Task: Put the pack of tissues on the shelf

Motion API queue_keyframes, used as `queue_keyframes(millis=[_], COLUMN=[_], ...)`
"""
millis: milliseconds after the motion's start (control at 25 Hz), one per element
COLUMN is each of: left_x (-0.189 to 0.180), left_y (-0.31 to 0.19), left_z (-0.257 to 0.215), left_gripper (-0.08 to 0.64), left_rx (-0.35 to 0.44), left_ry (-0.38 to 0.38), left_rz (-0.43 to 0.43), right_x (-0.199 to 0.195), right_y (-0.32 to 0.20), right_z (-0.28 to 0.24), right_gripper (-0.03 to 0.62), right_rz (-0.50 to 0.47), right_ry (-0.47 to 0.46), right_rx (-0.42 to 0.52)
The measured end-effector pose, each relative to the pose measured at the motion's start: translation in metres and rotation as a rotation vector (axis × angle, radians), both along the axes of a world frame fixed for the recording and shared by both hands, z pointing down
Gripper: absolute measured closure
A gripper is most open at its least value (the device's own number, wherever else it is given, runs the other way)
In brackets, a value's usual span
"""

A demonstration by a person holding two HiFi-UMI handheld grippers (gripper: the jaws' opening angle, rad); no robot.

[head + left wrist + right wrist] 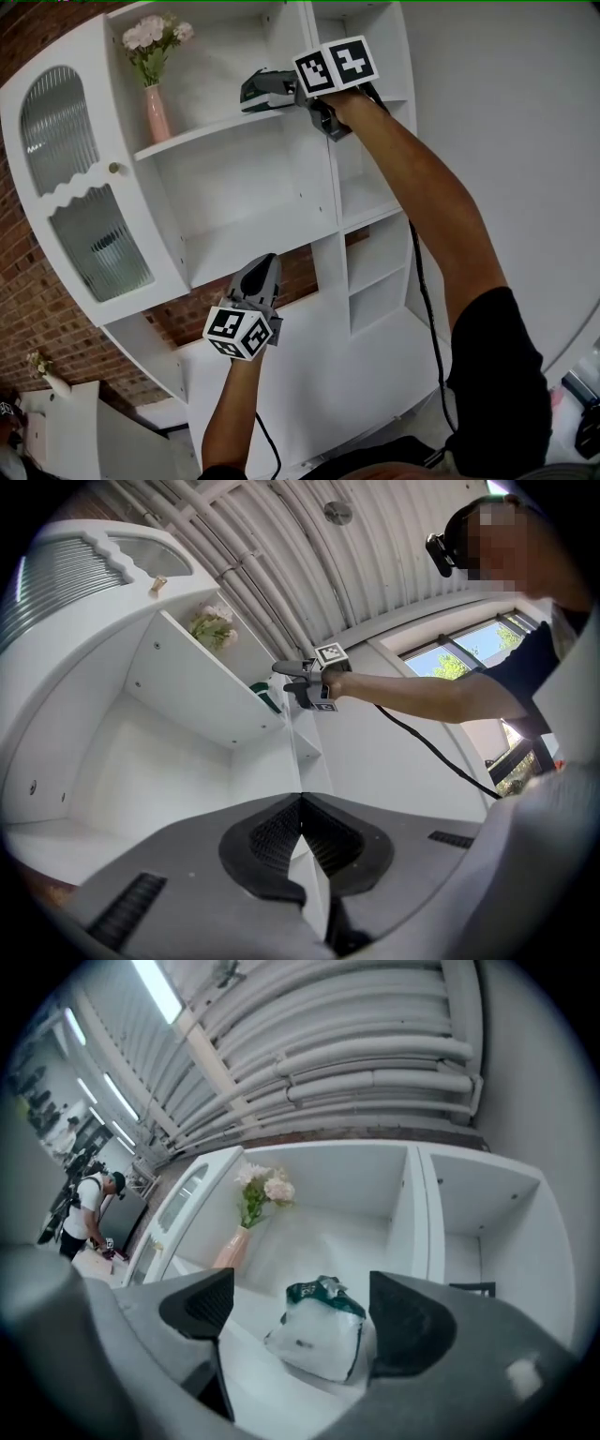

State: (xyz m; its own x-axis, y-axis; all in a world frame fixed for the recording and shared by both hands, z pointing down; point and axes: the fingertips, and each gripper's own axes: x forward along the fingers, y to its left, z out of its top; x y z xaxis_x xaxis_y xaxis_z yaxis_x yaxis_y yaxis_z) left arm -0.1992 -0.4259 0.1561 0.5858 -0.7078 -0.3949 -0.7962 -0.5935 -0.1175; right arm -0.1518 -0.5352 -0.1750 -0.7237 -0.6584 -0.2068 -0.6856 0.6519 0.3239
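**Head view.** The right gripper is held at arm's length against the upper shelf of the white cabinet, its jaws reaching over the board's front edge. The pack of tissues can't be made out here, as the gripper body covers that spot. A pink vase with flowers stands on the same board, well off to this gripper's left. The left gripper sits lower, before the next compartment down. It is probably parked there to keep out of the working arm's way.

**Left gripper view.** The jaws are together, pads meeting at the tips, with nothing between them. Up ahead of this gripper, a green-and-white corner of the pack of tissues shows at the board's edge, just beside the right gripper's jaws.

**Right gripper view.**
- The jaws stand wide apart.
- The pack of tissues lies between them and rests on the shelf board.
- The left pad is clear of the pack. The right pad is just beside the pack's edge, and I can't tell whether they touch.
- The pack is a soft white plastic wrap, crumpled and slumped, with a dark green printed band at its far end and a small dark mark on its face.
- The vase stands beyond the left jaw, towards the back wall.

**Judgement.** The pack looks set down and let go. A straight pull-back should avoid dragging it off the edge.
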Motion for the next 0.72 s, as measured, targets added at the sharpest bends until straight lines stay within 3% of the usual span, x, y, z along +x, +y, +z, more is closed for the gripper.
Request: queue_keyframes(millis=[160, 360, 520, 720], left_x=[0.002, 0.005, 0.002, -0.001], left_y=[0.0, 0.009, 0.016, 0.025], left_z=[-0.012, -0.033, -0.051, -0.055], left_gripper=[0.563, 0.563, 0.563, 0.563], left_rx=[0.018, 0.064, 0.114, 0.137], left_ry=[0.003, 0.025, 0.034, 0.007], left_rz=[0.011, 0.021, 0.009, -0.027], right_x=[-0.005, -0.002, 0.001, -0.002], right_y=[0.029, 0.069, 0.087, 0.104], right_z=[0.026, 0.073, 0.123, 0.198], right_gripper=[0.199, 0.409, 0.504, 0.58], right_rz=[-0.06, -0.17, -0.215, -0.246], right_ry=[0.043, 0.027, 0.011, 0.004], right_rx=[0.082, 0.123, 0.129, 0.142])
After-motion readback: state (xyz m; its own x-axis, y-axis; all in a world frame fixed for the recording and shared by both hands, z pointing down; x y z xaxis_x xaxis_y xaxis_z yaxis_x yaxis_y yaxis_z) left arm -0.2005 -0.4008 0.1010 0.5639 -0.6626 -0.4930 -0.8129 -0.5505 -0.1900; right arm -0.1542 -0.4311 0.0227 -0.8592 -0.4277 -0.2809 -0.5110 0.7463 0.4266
